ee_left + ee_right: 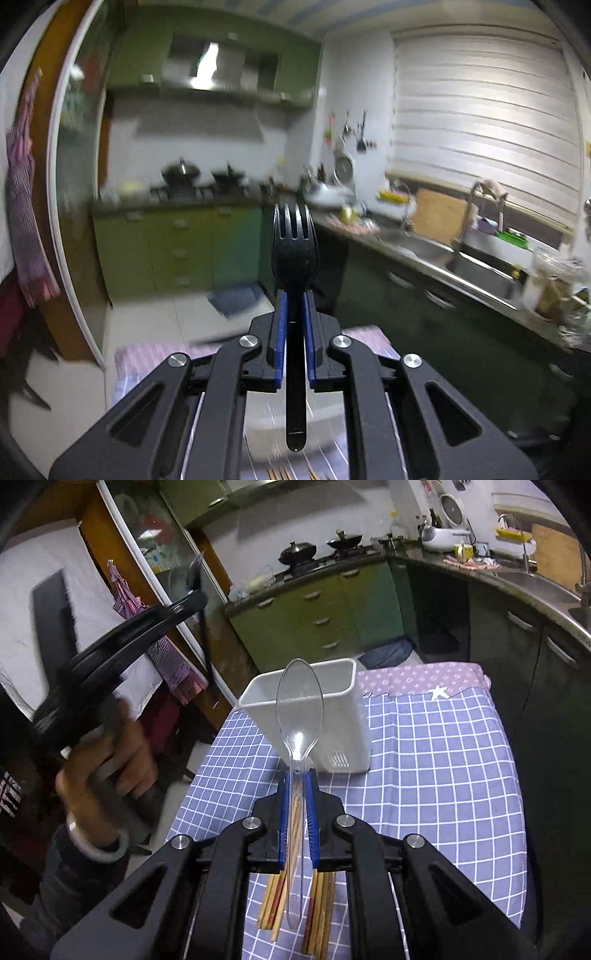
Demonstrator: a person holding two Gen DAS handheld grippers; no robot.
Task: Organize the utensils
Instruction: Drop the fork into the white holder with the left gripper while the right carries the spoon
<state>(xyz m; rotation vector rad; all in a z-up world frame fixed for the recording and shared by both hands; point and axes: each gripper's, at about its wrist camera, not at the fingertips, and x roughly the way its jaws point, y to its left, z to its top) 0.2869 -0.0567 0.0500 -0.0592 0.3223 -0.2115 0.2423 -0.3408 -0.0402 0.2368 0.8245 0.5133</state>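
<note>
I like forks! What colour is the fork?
Black. The fork shows best in the left wrist view.

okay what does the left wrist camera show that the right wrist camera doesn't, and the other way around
Only the left wrist view shows the black fork head-on, clamped in the left claw, plus the window blind.

Only the right wrist view shows the clear spoon clamped in the right claw, the white utensil holder, the checked cloth and the left hand.

Both show the chopsticks, the stove pots and green cabinets.
</note>
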